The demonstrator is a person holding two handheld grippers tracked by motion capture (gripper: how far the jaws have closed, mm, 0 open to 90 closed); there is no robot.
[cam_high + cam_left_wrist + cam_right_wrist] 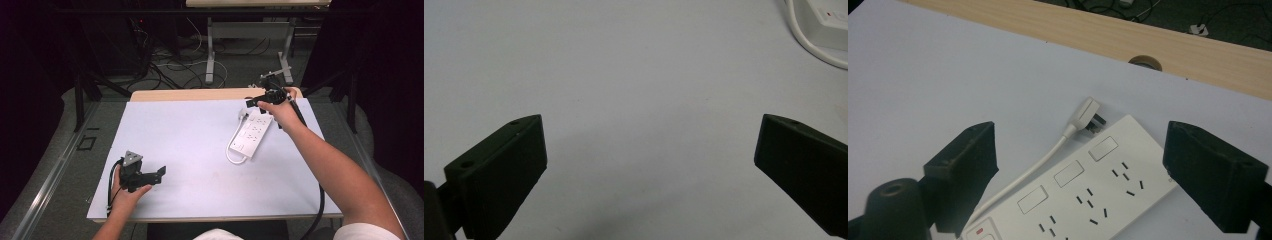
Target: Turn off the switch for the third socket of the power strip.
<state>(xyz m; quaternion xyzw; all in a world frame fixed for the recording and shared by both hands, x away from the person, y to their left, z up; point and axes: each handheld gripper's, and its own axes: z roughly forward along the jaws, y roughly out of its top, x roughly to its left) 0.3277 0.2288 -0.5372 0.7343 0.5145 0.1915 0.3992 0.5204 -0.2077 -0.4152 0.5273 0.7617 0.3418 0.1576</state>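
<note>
White power strip (1088,190) under open right gripper (1088,175) | left gripper (649,175) open, apparently empty

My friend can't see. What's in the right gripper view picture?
A white power strip lies on a pale sheet between two open black tongs. Its white plug rests on the sheet beside the strip's far end, unplugged. A wooden table edge runs behind.

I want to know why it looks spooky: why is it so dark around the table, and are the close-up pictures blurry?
High view: the white table cover is lit, the room dark. Left gripper view: soft. Right gripper view: power strip fairly sharp.
</note>
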